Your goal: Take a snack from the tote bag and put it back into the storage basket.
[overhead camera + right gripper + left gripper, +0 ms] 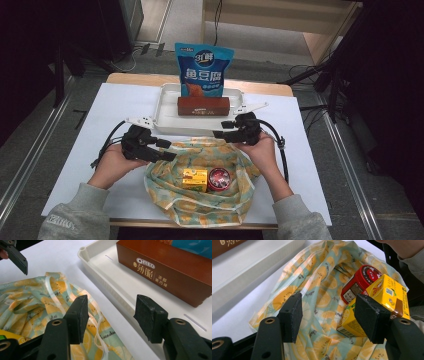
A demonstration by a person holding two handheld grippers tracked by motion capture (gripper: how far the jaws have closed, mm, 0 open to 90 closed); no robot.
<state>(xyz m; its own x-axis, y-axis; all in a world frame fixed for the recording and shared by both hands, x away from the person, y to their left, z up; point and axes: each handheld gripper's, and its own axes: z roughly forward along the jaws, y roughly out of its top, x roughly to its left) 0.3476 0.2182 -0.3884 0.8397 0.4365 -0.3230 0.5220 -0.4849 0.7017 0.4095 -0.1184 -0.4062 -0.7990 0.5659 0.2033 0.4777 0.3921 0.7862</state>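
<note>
We work at a white tabletop (310,165) with a wooden edge showing at its far side, set on a grey floor with dark stands and loose cables around it.

We count two claws, one bag, one carton, one can, one tray, one brown box and one blue pouch.

Our left claw (169,151) stands open with nothing between its pads; in the left gripper view (327,315) its jaws straddle the lemon-print bag (200,200), hanging over its left rim, with the yellow carton (377,297) just past the right-hand pad and the red-lidded can (359,281) touching the carton a little farther ahead.

Our right claw (218,129) is also parted, holding nothing; it hangs over the bag's far right rim. In the right gripper view (111,317) the bag's white handles (97,322) lie under and just beside its left-hand pad, and the white tray (105,275) runs under its right-hand pad. Ahead of that pad, inside the tray, lies the brown Oreo box (165,270), and the blue pouch (204,70) stands upright behind it.
</note>
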